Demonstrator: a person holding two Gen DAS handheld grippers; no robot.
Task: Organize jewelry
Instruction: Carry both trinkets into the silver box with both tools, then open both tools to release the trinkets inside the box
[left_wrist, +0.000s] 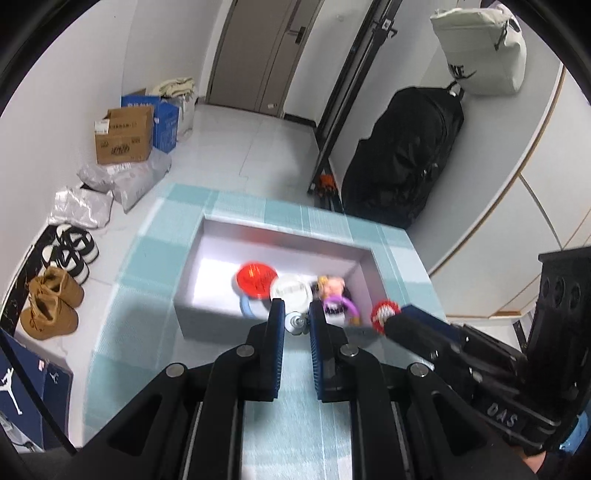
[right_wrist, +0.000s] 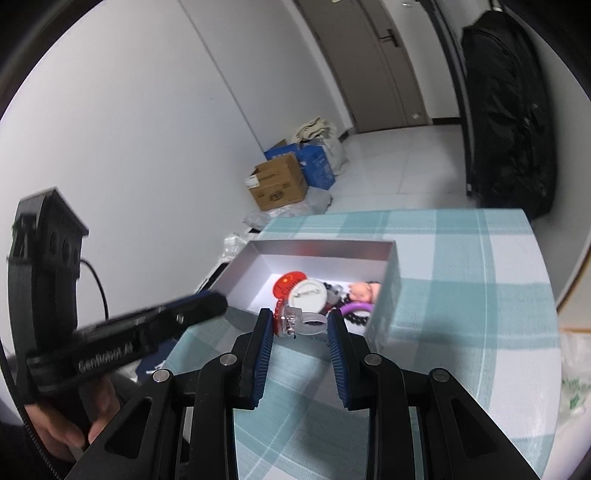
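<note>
We are holding a small silvery piece in the left gripper, its jaws narrowed onto it just short of the near wall of the white box; it is too blurred to say what kind of jewelry it is. In the right gripper we are carrying a clear ring with a red-trimmed head; the jaws are set fairly wide, the head resting against the left one, and we cannot tell whether the right one is touching the band.

We judge that we are mid-delivery, bringing both pieces to the box. The next move calls for lifting each over the near wall and letting go above a bare patch of floor, one gripper at a time, since they are crowding each other.

The box is sitting on the checked counter. Inside it are lying a red disc, a white round lid, a purple ring, dark beads and a small pink figure, bunched toward the near right corner.
</note>
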